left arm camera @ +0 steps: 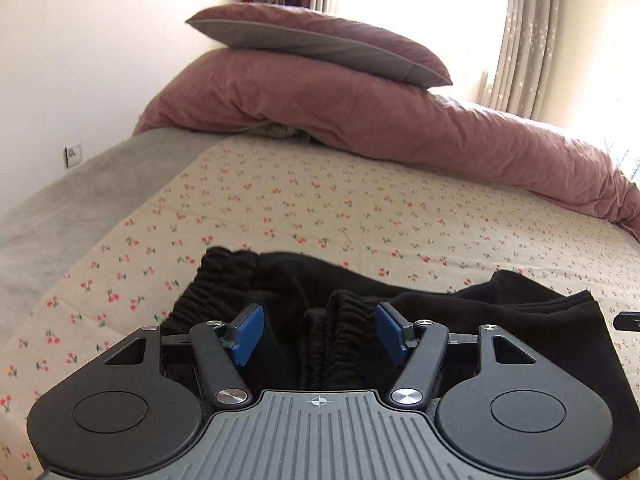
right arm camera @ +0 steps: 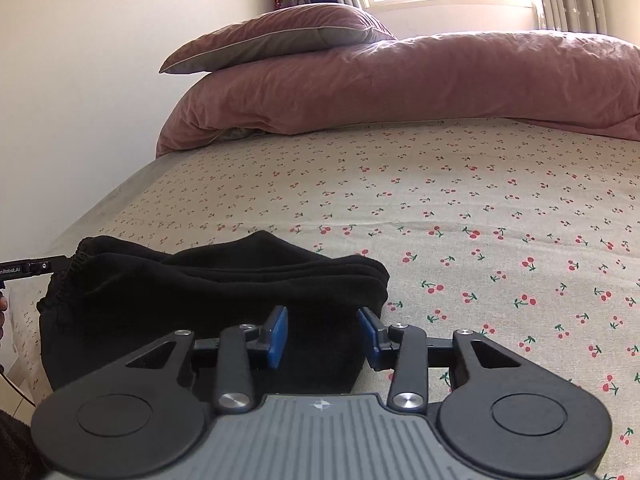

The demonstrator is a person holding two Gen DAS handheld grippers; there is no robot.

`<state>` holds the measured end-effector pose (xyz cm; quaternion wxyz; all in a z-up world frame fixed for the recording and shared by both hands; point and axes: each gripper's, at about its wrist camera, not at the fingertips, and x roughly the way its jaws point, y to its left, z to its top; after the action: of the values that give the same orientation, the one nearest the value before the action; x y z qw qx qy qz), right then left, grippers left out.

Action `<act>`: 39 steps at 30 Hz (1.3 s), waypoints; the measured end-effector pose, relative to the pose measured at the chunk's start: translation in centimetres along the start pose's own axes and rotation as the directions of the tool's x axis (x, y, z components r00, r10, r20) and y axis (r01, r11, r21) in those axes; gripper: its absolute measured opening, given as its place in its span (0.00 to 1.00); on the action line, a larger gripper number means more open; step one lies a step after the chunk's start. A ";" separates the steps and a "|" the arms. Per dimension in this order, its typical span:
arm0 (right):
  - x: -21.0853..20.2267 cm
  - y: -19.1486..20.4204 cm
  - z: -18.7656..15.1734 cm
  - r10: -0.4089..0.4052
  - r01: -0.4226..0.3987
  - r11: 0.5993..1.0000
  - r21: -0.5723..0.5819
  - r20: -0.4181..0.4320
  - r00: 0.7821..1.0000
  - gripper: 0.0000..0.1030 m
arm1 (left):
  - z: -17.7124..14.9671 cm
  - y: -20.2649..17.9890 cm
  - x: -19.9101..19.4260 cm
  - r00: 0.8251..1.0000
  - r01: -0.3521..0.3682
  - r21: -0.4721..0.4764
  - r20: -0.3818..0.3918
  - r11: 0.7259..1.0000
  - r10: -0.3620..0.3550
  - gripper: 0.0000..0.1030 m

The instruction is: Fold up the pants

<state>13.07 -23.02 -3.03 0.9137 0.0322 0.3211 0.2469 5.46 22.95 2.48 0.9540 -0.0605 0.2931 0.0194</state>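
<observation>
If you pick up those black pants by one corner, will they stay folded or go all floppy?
Probably floppy: the black pants are soft cloth lying in loose stacked layers, so a one-corner lift would likely let them unfold. The gathered elastic waistband looks thicker and may give a firmer hold. They shouldn't roll or slide much on the cherry-print sheet.

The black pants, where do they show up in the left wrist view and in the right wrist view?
Left wrist view: black pants lie low in the middle, reaching right, just beyond the left gripper.
Right wrist view: pants sit lower left, beyond the right gripper.
Shared landmark: the pink pillow on the duvet.
</observation>
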 end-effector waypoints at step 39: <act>5.1 3.7 -0.3 -0.194 0.226 0.902 -0.369 0.124 0.973 0.08 | -2.9 -3.1 4.3 0.998 -0.056 0.213 0.036 0.975 0.049 0.27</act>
<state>14.73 -17.41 -5.33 0.9365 -0.1700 0.2298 0.2030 7.67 19.50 -1.99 0.9584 0.0505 0.2806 0.0139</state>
